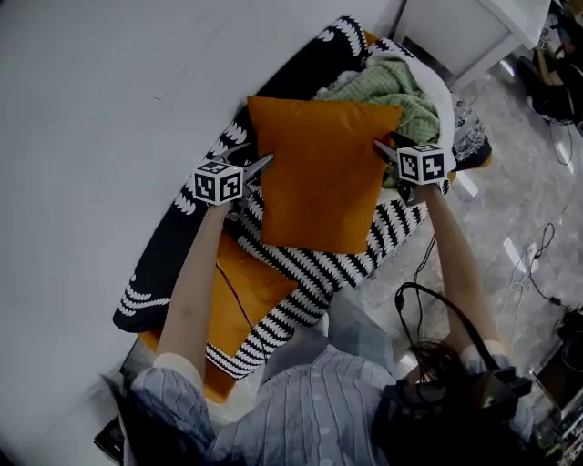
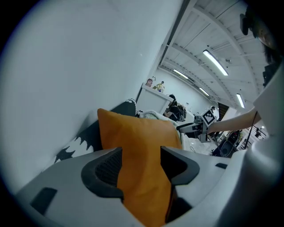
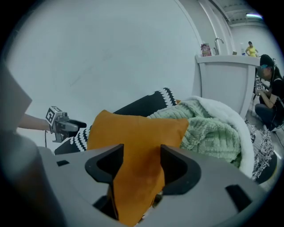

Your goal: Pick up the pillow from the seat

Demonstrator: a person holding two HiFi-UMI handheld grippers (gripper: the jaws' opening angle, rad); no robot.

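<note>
An orange pillow [image 1: 319,173] lies flat on a seat covered by a black-and-white throw [image 1: 314,271]. My left gripper [image 1: 262,167] is at the pillow's left edge and my right gripper [image 1: 384,150] at its right edge. In the left gripper view the pillow [image 2: 137,133] runs between the jaws of the left gripper [image 2: 141,164], which stand wide apart. The right gripper view shows the same: a corner of the pillow [image 3: 133,133] sits in the gap of the right gripper [image 3: 141,166]. Neither pair of jaws visibly pinches the fabric.
A green knitted blanket [image 1: 392,96] and a white fleece are heaped at the seat's far end, touching the pillow. A white wall runs along the left. A white cabinet [image 1: 455,27] stands beyond the seat. Cables [image 1: 537,264] lie on the floor at the right.
</note>
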